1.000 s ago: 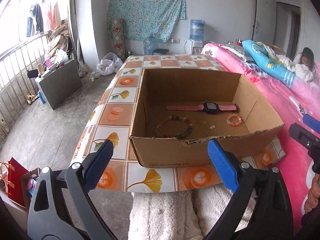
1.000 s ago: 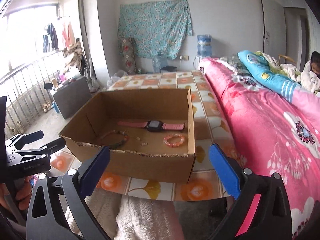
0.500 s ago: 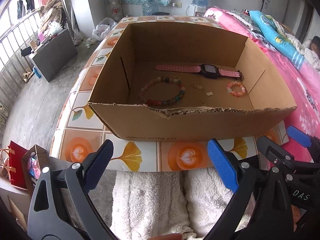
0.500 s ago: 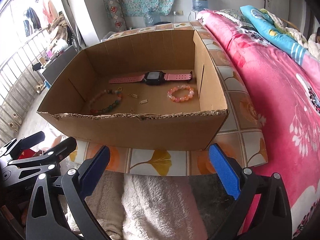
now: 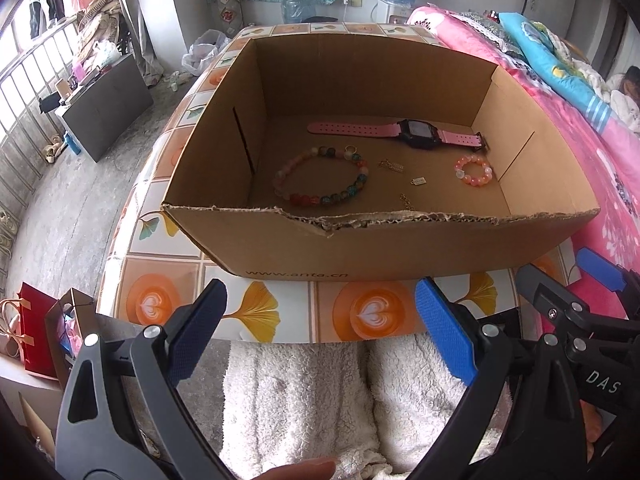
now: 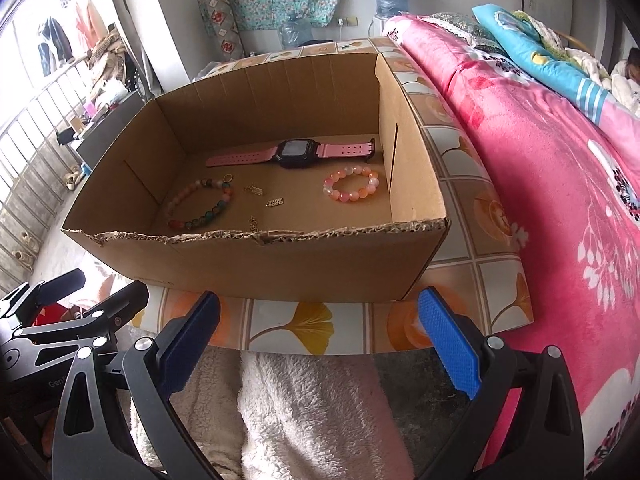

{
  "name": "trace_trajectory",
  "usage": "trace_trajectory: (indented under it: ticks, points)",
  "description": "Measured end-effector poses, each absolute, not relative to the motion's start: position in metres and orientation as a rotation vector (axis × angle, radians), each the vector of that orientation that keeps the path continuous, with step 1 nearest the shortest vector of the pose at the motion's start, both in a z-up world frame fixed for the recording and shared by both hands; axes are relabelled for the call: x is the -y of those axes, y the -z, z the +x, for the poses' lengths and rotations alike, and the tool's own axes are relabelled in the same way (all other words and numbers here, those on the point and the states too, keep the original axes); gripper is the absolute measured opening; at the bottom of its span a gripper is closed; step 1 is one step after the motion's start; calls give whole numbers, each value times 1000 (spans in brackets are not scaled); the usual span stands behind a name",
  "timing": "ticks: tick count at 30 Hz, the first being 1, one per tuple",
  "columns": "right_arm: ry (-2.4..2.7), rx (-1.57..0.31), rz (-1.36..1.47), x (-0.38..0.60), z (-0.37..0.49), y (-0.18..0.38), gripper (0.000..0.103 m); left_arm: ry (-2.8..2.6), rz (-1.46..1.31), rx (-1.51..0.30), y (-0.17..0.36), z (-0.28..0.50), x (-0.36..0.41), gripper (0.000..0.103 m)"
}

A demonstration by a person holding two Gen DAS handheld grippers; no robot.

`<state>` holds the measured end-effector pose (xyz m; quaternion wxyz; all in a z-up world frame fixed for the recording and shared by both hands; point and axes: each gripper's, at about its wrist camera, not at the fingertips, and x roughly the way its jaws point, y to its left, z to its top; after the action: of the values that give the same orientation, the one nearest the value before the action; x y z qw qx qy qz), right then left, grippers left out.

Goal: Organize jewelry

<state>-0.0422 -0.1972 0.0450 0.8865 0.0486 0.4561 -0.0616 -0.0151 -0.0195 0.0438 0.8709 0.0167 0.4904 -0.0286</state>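
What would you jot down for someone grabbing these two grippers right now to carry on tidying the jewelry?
Left gripper: open, empty, short of the cardboard box.
Right gripper: open, empty, also in front of the box.
In the box, all loose: pink watch, multicolour bead bracelet, pink bead bracelet, small gold charms.
Done: nothing picked up.
Left: every piece needs sorting.
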Motion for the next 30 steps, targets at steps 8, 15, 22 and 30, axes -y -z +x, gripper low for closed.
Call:
trace_trajectory:
  ticks: [8,15,22,30]
  points:
    - [133,-953,94,198,-42,-44,97,63,29,-1027,-43,-14,18,91]
    - [138,-956,87,199,-42,-44,97,60,35,-1033,-42,-14,18,91]
    - [141,-963,89,201,-41,-42,97,55,45,-1039,-40,-13,20,91]
    - [144,-969,99,201,-41,-39,97,51,56,-1043,-40,-12,23,91]
